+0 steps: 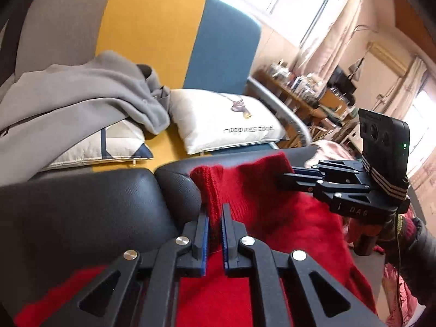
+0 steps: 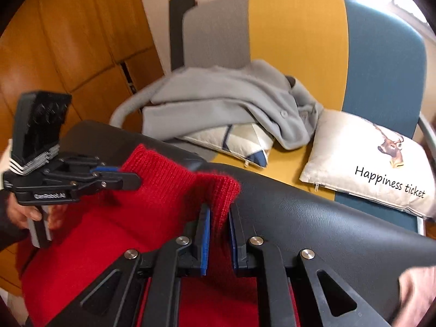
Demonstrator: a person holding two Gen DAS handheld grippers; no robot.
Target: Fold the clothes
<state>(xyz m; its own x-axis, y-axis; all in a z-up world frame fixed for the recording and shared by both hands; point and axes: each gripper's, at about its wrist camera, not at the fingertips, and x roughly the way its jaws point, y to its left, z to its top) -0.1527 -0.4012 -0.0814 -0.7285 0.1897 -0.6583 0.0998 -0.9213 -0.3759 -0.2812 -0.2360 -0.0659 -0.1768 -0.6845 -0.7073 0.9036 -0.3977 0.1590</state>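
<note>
Red knit sweater (image 1: pixel 286 234) lies over black leather cushions (image 1: pixel 90 204), ribbed edge lifted at two spots.

L hand-held gripper (image 1: pixel 215 212): jaws narrow, pinching a raised fold of the ribbed edge (image 1: pixel 208 188) betw blue pads.

R hand-held gripper (image 2: pixel 219 212): also narrow, clamped on the ribbed edge, knit bunched betw its fingers. In L wrist view it comes in from the right, tips at the sweater's far edge.

A hand (image 2: pixel 19 215) holds the L grip handle.

Behind cushions: chair w/ grey/yellow/blue panels (image 2: pixel 297 27). On seat: grey garment (image 2: pixel 218 100) heaped on a patterned pillow (image 2: pixel 242 141); beside it a white pillow (image 2: pixel 362 158) w/ deer print, text "Happiness ticket".

Window w/ curtains (image 1: pixel 335 27) at right in L wrist view; cluttered shelf below, too blurred to tell items.
</note>
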